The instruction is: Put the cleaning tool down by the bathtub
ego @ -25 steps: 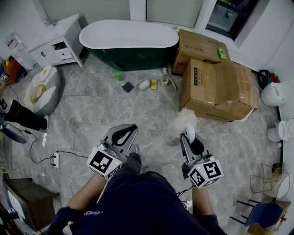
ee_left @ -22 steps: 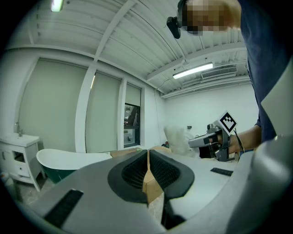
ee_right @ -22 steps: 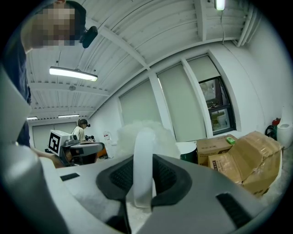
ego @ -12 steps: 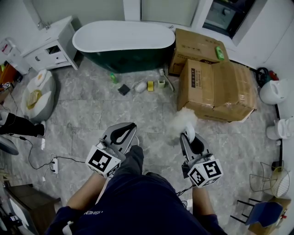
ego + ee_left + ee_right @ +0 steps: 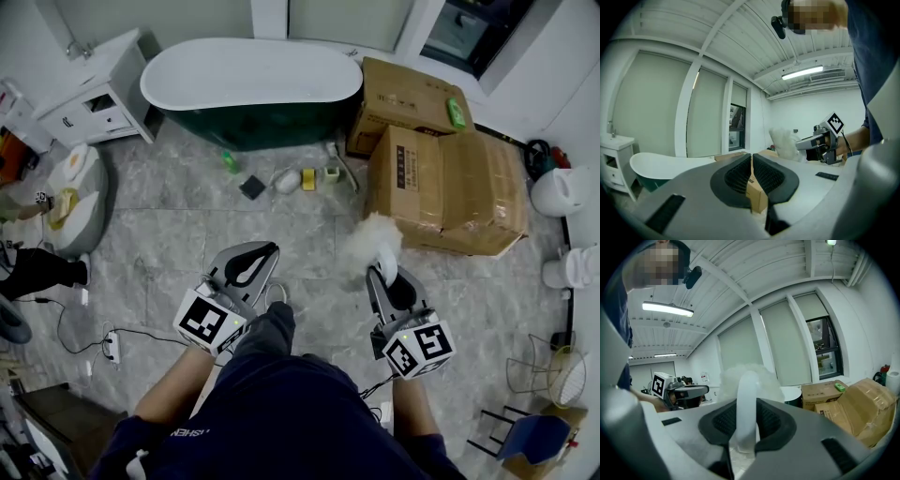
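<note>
White cabinet: a white vanity cabinet with drawers (image 5: pixel 98 89) stands at the far left, just beside the left end of the oval freestanding bathtub, dark green outside and white inside (image 5: pixel 267 127).
Left gripper: the left gripper (image 5: pixel 257 255) is held over the grey marbled tile floor (image 5: pixel 178 211), tips toward the tub. Its ribbed black pads (image 5: pixel 736 176) are drawn together with only a hairline gap and nothing between them.
Bathtub: it lies across the far side of the room, its length running left to right.
Floor by tub: a small green bottle (image 5: pixel 230 161), a dark square pad (image 5: pixel 251 187) and a yellow block (image 5: pixel 308 178) lie just in front of the tub wall.
Cleaning tool: a fluffy white duster with a translucent white plastic handle (image 5: pixel 373 242) is off the floor, well apart from the bathtub.
Tool axis: its long axis runs in line with the jaws. The handle is back in the grip, and the fluffy head juts past the tips, pointing away from the person toward the tub side.
Right gripper: the right gripper (image 5: pixel 385 274) is clamped on the duster's handle, with black pads (image 5: pixel 771 420) pressing either side.
Boxes: brown cardboard boxes (image 5: pixel 455 178) are stacked at the right, just beside the tub's right end. Their front corner is near the duster's head.
</note>
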The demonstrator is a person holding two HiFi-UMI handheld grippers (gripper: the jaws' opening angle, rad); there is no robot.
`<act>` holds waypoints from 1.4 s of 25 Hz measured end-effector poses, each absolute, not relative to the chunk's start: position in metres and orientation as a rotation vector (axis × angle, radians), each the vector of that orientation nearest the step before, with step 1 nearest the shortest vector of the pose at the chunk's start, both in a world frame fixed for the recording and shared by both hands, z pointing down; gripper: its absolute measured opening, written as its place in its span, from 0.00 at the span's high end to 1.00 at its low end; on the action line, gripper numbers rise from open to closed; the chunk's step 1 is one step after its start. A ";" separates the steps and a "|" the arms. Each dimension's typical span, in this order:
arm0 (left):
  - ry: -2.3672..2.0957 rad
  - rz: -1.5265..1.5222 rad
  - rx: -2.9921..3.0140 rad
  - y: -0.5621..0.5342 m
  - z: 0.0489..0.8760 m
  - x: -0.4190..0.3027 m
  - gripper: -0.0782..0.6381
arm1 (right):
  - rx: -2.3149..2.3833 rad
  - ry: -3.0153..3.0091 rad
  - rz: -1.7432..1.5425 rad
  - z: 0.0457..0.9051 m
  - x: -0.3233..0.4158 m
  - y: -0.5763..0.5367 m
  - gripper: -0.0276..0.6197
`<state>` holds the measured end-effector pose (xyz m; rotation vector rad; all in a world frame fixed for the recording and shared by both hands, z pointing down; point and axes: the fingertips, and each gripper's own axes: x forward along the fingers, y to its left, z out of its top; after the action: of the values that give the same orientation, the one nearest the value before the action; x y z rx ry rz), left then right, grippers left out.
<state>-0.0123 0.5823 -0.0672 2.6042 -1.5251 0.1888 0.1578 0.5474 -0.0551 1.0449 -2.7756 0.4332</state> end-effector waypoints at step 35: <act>-1.504 0.141 2.641 0.371 -0.067 -0.164 0.84 | 1.088 -2.747 0.391 -0.057 0.005 0.351 0.82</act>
<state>-0.1638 0.3713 -0.0674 2.6410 -1.5042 0.1405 0.0053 0.3505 -0.0575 1.0879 -2.7472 0.3906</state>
